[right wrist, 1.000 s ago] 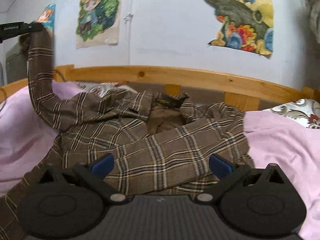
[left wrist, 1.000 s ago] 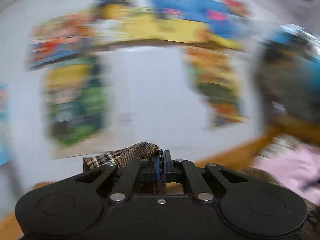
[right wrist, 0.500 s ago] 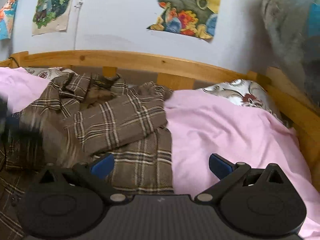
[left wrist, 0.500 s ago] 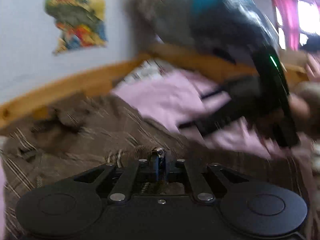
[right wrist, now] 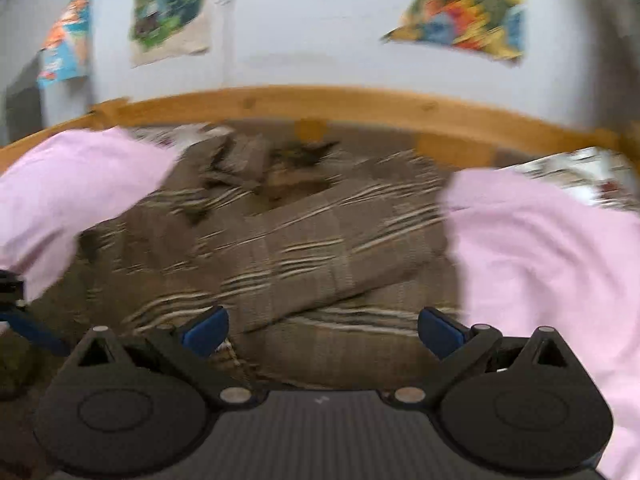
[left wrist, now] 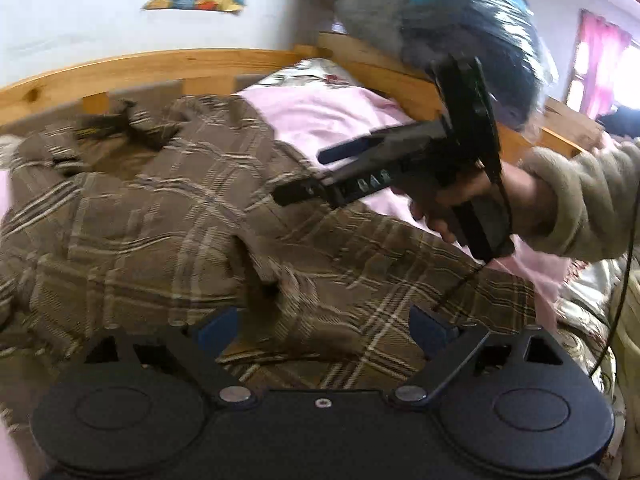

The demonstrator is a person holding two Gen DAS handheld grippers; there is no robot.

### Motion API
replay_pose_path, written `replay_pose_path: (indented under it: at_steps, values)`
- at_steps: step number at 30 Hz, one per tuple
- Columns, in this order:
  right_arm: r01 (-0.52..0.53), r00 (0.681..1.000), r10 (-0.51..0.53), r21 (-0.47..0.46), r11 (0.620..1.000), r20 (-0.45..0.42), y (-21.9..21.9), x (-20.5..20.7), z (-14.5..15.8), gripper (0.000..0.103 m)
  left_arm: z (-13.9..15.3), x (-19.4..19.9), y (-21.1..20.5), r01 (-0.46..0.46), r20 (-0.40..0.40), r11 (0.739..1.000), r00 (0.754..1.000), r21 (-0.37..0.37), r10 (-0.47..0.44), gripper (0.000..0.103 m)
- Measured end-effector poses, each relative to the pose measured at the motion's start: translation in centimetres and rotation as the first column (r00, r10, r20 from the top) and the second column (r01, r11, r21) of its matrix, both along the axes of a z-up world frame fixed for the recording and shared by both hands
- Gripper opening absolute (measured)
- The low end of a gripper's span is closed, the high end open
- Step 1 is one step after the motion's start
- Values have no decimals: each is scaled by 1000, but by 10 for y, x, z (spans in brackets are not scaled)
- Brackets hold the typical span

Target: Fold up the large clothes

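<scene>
Plaid shirt point(left wrist: 168, 216), brown with pale stripes, spread over the pink sheet point(left wrist: 320, 116) of a bed, its collar toward the wooden headboard point(left wrist: 132, 68). Left gripper point(left wrist: 324, 324) low over the shirt's near hem, jaws spread wide, nothing between the blue pads point(left wrist: 218, 326). Right gripper point(left wrist: 312, 176), seen from the left wrist camera, held in a hand point(left wrist: 476, 196) above the shirt's right side, fingers parted and empty. Right wrist view: right gripper point(right wrist: 322, 330) released above a folded sleeve point(right wrist: 320, 248); picture blurred. Posters point(right wrist: 172, 8) on the wall above the headboard.
</scene>
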State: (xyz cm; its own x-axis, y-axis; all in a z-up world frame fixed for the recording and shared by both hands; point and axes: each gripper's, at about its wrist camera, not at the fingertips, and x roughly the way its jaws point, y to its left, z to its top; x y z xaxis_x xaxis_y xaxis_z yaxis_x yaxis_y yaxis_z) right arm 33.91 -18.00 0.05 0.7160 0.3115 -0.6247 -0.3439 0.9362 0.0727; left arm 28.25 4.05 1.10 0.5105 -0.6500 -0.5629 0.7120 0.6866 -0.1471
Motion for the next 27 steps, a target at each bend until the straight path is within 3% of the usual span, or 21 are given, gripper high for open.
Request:
replay_pose_path:
  at_steps: [4,7,11,14,17,19,22,24,27]
  values:
    - [-46,997,49,49,998,-56,16,3,-6,103,7,13,32,-132,-35,991,991,-35,131,93]
    - [-67,987,85,135,989,-133,17,-1,-12,103,10,29,58,-242,-45,970,970,-39,240,93]
    - [-93,983,112,127,988,-148,29,-6,-13,103,19,59,82,-416,30,909,909,25,415,94]
    - [-149,978,167,140,979,-124,38,-19,-11,103,23,88,96,-476,4,879,879,4,476,96]
    - [-165,979,175,103,981,-101,45,-22,-15,103,23,118,98,-539,29,841,842,37,538,95]
    - [-110,986,122,106,988,-117,44,-13,-19,103,22,138,94,-584,72,808,811,72,580,93]
    - [-87,982,116,191,978,-148,40,-14,-14,103,21,163,92,-621,65,777,784,106,618,81]
    - [-127,976,162,219,967,-148,42,-30,-12,103,16,179,91,-626,30,769,778,127,628,64]
    - [-184,967,214,197,963,-140,53,-49,-18,102,7,193,85,-614,39,769,786,179,618,57]
